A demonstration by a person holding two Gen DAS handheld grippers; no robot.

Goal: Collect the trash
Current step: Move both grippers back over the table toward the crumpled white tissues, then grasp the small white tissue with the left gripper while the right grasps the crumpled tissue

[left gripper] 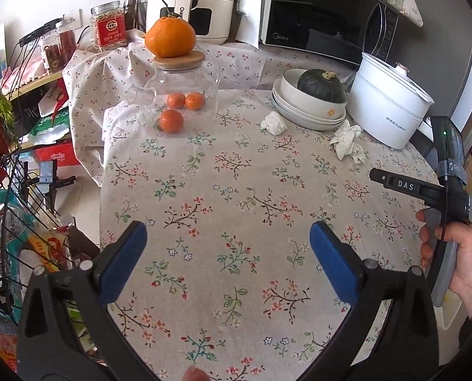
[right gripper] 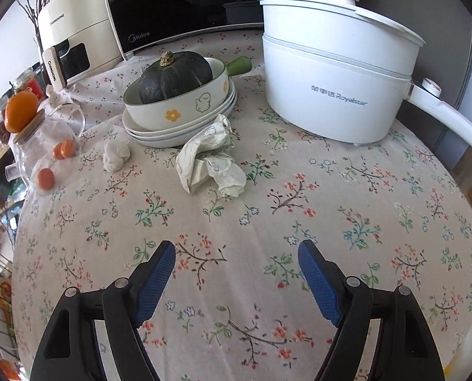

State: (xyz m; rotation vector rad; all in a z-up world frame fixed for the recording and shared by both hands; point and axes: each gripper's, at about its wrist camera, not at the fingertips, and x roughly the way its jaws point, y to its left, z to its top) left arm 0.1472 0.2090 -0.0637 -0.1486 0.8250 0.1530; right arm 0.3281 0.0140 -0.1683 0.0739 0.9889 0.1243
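Approach phase, nothing picked yet. Two pieces of trash sit on the counter with the floral-print cloth [right gripper: 236,228]: a large crumpled white sheet of paper with faint printed outlines [right gripper: 209,158], touching the front edge of the stack of white plates [right gripper: 160,133], and a small tight white tissue ball [right gripper: 117,155] just left of it, near the plate stack but apart from it. Right hand-held gripper [right gripper: 236,281] has its blue-padded jaws spread wide with nothing between them, aimed down at bare cloth short of the crumpled sheet. Left hand-held gripper [left gripper: 228,263] is likewise wide open and empty, further back over the counter; the person's hand [left gripper: 455,254] holding the right tool shows at the edge of that view, with "DAS" readable on the tool body. My read: the next move is for the right one to advance to the crumpled sheet, straddle it and close; the paper is loose and springy, so a deep bite is needed, and clearance from the plate rim is tight. No bin identifiable in either view. Readable text: "Royalstar" plus Chinese characters on the white lidded electric pot [right gripper: 337,73], "Midea" on the black microwave door [right gripper: 160,6], "CHANGHONG" on the cream air fryer [left gripper: 191,3]. Label on the clear jar with the red label [left gripper: 108,27] is too small to read. The white bowl with yellow flower print [right gripper: 179,108] holds a dark green squash [right gripper: 172,77].
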